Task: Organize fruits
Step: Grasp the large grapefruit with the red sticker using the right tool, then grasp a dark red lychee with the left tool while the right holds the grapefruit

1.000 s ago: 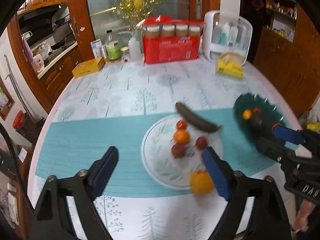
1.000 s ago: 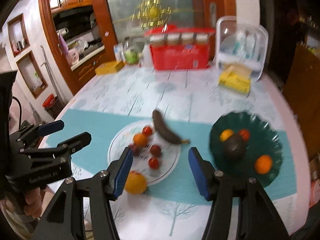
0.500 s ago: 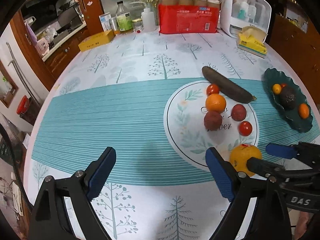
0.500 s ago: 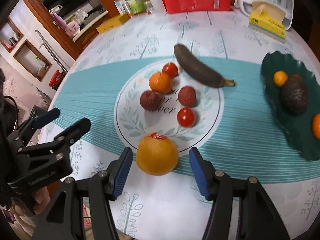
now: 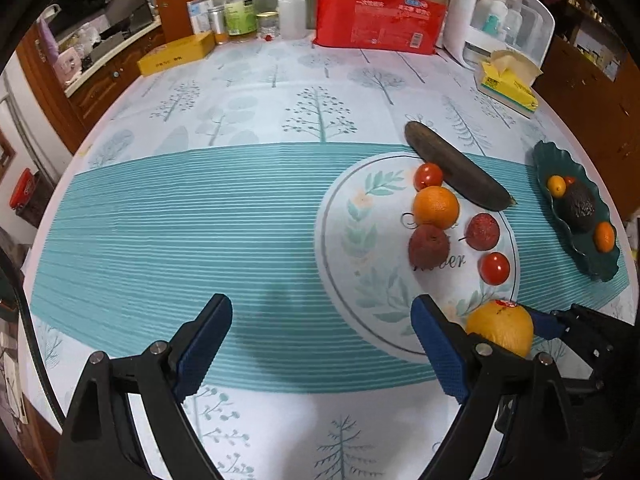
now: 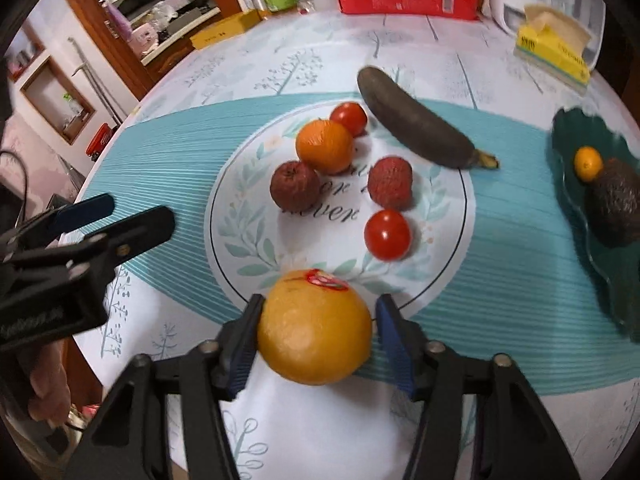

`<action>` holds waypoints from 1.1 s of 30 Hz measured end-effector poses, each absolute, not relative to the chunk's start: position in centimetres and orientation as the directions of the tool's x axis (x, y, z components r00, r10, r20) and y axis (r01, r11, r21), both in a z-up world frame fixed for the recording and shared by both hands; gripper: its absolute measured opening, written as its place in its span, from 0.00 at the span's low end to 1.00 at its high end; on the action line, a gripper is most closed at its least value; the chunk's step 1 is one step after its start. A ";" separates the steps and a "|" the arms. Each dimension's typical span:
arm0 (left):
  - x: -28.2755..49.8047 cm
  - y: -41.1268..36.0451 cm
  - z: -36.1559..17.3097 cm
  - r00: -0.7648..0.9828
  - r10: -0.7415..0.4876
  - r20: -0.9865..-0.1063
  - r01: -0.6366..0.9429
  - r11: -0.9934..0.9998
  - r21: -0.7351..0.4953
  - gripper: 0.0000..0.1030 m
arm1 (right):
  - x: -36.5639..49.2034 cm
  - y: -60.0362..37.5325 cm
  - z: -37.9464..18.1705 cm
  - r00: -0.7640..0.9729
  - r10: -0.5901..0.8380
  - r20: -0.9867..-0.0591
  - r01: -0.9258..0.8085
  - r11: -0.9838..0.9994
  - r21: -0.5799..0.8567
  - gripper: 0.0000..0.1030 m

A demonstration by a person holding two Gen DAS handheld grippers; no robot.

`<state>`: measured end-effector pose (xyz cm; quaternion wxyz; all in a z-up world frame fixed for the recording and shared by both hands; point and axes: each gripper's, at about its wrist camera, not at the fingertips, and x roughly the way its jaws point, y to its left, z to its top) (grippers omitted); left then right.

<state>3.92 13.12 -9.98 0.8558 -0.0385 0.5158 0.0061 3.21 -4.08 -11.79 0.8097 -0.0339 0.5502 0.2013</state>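
A large orange with a red sticker (image 6: pixel 314 326) sits on the near edge of the round white mat (image 6: pixel 236 216). My right gripper (image 6: pixel 316 340) has its blue pads on both sides of the orange, touching or nearly so; it also shows in the left wrist view (image 5: pixel 498 328). On the mat lie a small orange (image 6: pixel 325 146), two cherry tomatoes (image 6: pixel 387 234), two lychees (image 6: pixel 390 182) and a dark banana (image 6: pixel 416 124) at the rim. My left gripper (image 5: pixel 320 344) is open and empty over the teal runner, left of the mat.
A dark green dish (image 5: pixel 592 260) at the right holds an avocado (image 5: pixel 579 206) and small oranges. At the back stand a red package (image 5: pixel 380 24), bottles, a yellow box (image 5: pixel 176 54) and a tissue pack (image 5: pixel 508 88). The table edge is near me.
Both grippers came lower and closer to the table. My right gripper moved forward around the large orange and its jaws narrowed onto it. The left gripper stayed open.
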 end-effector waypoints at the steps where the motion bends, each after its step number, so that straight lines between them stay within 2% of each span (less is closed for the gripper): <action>1: 4.3 12.7 -10.2 0.460 -0.039 -0.887 -0.039 0.997 -0.064 0.88 | 3.1 -4.1 -11.6 0.333 0.267 -0.904 -0.368 0.920 0.137 0.49; 4: 5.3 11.7 -10.8 0.443 -0.052 -0.895 -0.016 0.998 -0.066 0.88 | 3.3 -4.7 -11.4 0.373 0.220 -0.901 -0.358 0.930 0.079 0.49; 13: 8.5 8.3 -12.3 0.408 -0.065 -0.911 0.040 0.998 -0.053 0.88 | 4.9 -9.2 -11.2 0.424 0.185 -0.887 -0.262 0.962 0.076 0.49; 18: 9.5 7.8 -12.5 0.410 -0.072 -0.909 0.038 0.997 -0.062 0.86 | 5.2 -9.9 -11.4 0.422 0.210 -0.882 -0.258 0.960 0.106 0.49; 24: 10.3 7.2 -13.1 0.395 -0.078 -0.915 0.044 0.997 -0.066 0.66 | 5.0 -10.0 -11.5 0.431 0.223 -0.874 -0.272 0.956 0.110 0.49; 28: 10.5 6.5 -13.6 0.382 -0.090 -0.920 0.059 0.996 -0.073 0.49 | 5.0 -10.1 -11.5 0.433 0.235 -0.870 -0.276 0.954 0.121 0.49; 30: 10.5 6.1 -13.8 0.381 -0.085 -0.921 0.062 0.996 -0.066 0.46 | 5.0 -10.2 -11.5 0.435 0.237 -0.869 -0.278 0.953 0.121 0.49; 33: 10.4 5.7 -13.7 0.395 -0.078 -0.915 0.070 0.996 -0.054 0.30 | 5.0 -10.1 -11.5 0.442 0.237 -0.865 -0.282 0.952 0.116 0.49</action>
